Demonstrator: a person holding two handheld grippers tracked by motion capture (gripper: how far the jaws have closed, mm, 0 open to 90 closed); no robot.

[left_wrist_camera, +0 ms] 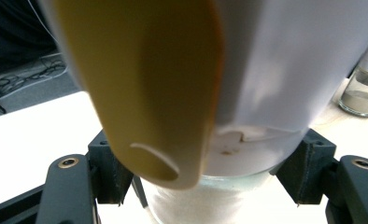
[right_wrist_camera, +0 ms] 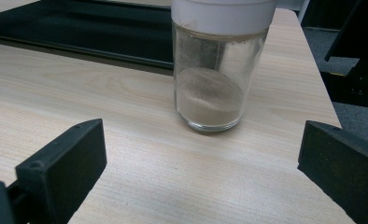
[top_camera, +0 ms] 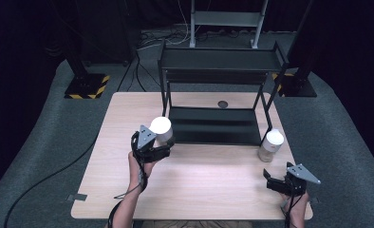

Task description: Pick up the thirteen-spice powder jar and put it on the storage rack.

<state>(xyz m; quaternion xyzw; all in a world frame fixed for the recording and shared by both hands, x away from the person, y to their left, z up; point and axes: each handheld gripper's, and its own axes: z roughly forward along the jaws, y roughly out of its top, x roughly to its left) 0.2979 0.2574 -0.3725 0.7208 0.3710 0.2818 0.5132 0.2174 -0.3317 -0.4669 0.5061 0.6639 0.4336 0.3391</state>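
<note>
My left gripper is shut on a glass jar with a white lid, held just above the table at its left middle. In the left gripper view the black jaws press on both sides of the jar, whose white top carries a yellow label and whose glass holds pale powder. A second white-lidded jar of powder stands on the table by the rack's right front leg. My right gripper rests open near the table's right front corner. Its jaws stand wide apart, short of that jar.
A black two-level rack stands at the back of the wooden table, its lower shelf bare. A small dark round disc lies behind it. The second jar appears far right in the left gripper view. Cables trail on the floor at left.
</note>
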